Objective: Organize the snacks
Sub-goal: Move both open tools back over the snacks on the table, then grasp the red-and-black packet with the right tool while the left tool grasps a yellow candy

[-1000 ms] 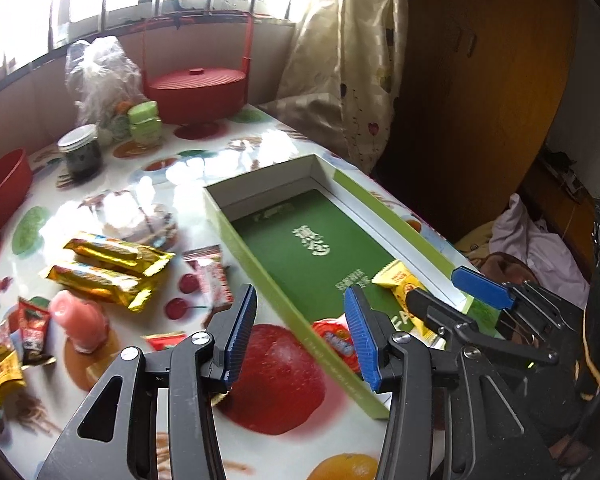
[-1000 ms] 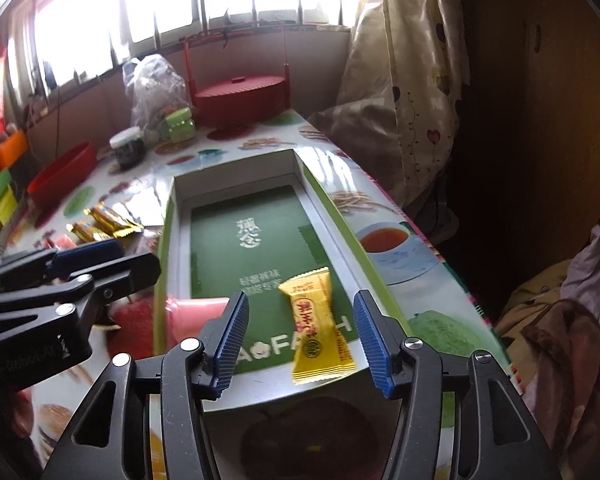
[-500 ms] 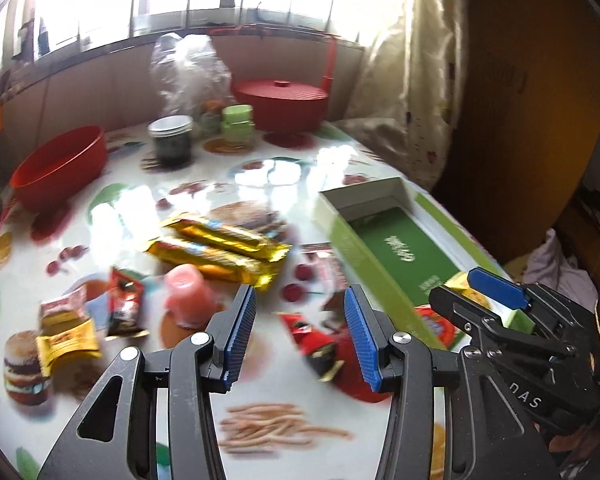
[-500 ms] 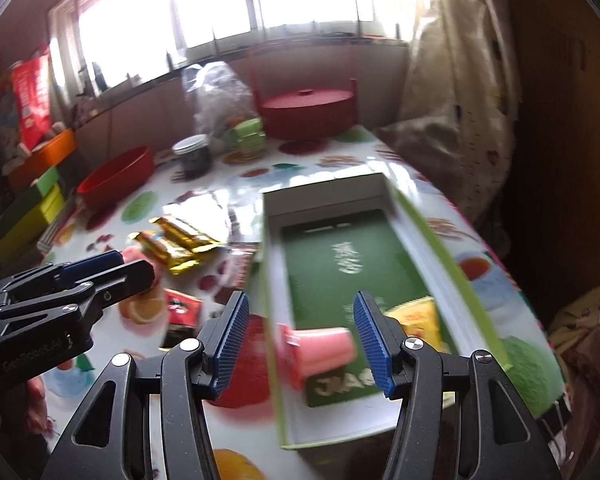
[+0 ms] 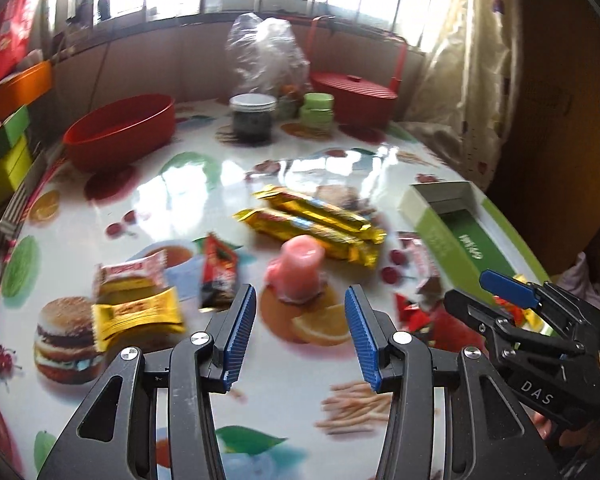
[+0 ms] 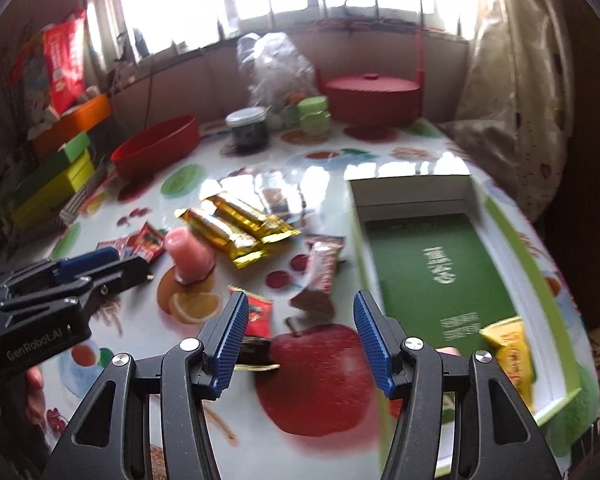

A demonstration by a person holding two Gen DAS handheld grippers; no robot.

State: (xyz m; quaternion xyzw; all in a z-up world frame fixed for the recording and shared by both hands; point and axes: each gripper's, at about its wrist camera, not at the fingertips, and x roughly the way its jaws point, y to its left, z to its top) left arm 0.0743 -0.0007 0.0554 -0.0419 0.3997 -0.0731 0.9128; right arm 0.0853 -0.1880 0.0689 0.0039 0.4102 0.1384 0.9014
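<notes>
Loose snacks lie on the fruit-print table. Two gold bars (image 5: pixel 312 228) (image 6: pixel 236 224), a pink jelly cup (image 5: pixel 300 268) (image 6: pixel 188 256), red packets (image 5: pixel 220 272) (image 6: pixel 258 312), a brown-red wrapper (image 6: pixel 322 268) and yellow and pink-white packets (image 5: pixel 136 312) are spread left of the green box (image 5: pixel 448 236) (image 6: pixel 436 264). A yellow packet (image 6: pixel 508 352) lies in the box. My left gripper (image 5: pixel 300 336) hangs open just short of the pink cup. My right gripper (image 6: pixel 300 344) is open over the table left of the box, with nothing between its pads.
A red bowl (image 5: pixel 120 132) (image 6: pixel 156 148), a dark jar (image 5: pixel 252 120), green tubs (image 5: pixel 318 110), a plastic bag (image 5: pixel 264 56) and a red lidded basket (image 5: pixel 356 92) stand at the far side. Coloured boxes (image 6: pixel 56 176) line the left edge. A curtain (image 6: pixel 512 92) hangs at right.
Both grippers have swung left, away from the green box and over the loose snacks. The box has slid to the right in both views. Their jaws kept the same gap.
</notes>
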